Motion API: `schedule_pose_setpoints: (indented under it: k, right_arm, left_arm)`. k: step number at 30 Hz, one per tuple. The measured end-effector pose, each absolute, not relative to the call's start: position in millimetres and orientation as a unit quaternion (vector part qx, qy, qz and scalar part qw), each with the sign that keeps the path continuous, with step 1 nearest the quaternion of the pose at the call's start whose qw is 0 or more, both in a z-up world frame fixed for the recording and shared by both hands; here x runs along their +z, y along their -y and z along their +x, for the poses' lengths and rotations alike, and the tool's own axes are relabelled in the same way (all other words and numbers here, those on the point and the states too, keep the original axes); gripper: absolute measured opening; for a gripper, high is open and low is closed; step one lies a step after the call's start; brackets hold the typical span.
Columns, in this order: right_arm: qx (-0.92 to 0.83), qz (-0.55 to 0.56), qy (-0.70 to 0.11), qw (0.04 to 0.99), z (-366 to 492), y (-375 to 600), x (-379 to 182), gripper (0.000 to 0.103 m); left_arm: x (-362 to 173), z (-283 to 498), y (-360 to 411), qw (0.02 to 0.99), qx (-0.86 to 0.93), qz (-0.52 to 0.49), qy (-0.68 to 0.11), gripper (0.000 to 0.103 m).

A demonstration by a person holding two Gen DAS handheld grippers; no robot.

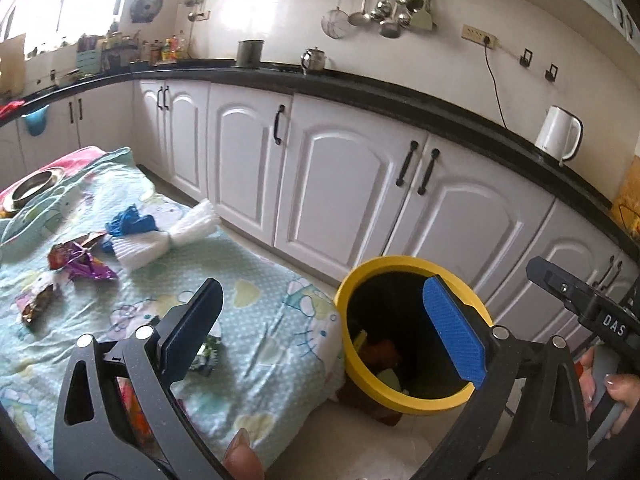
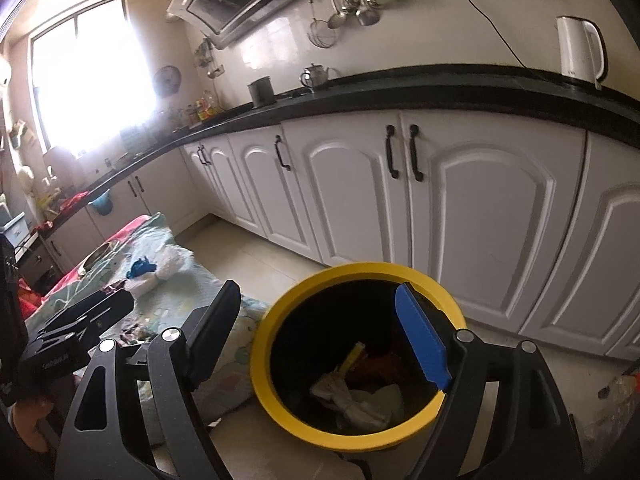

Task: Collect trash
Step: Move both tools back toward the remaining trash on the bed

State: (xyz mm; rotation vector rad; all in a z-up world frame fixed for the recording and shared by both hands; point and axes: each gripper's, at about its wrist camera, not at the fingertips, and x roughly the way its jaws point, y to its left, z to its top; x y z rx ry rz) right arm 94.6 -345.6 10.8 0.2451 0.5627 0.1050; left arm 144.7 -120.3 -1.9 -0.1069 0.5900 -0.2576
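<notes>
A yellow-rimmed black bin (image 1: 404, 398) stands on the floor beside a low cloth-covered table (image 1: 256, 320); it also shows in the right wrist view (image 2: 276, 400) with crumpled paper (image 2: 348, 400) and wrappers inside. On the cloth lie a purple wrapper (image 1: 90, 268), a brown wrapper (image 1: 38, 304), blue trash (image 1: 130, 222) and a white cloth (image 1: 160, 242). My left gripper (image 1: 320, 328) is open and empty between table edge and bin. My right gripper (image 2: 320, 340) is open and empty above the bin's mouth.
White cabinets (image 1: 348, 184) under a black counter (image 1: 360, 92) run behind the bin. A white kettle (image 1: 558, 132) stands on the counter. A metal bowl (image 1: 34, 186) sits at the table's far end. The tiled floor (image 2: 256, 260) lies between table and cabinets.
</notes>
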Motion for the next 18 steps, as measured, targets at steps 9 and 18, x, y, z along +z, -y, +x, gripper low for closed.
schedule_pose_setpoints:
  k: [9, 18]
  right_arm:
    - [0.081, 0.099, -0.274, 0.953, 94, 315, 19, 0.080]
    - [0.113, 0.085, -0.280, 0.950, 102, 281, 21, 0.083]
  left_arm:
    - [5, 139, 95, 0.955, -0.100, -0.050, -0.274, 0.092]
    - [11, 135, 63, 0.959, -0.070, -0.065, -0.265, 0.092]
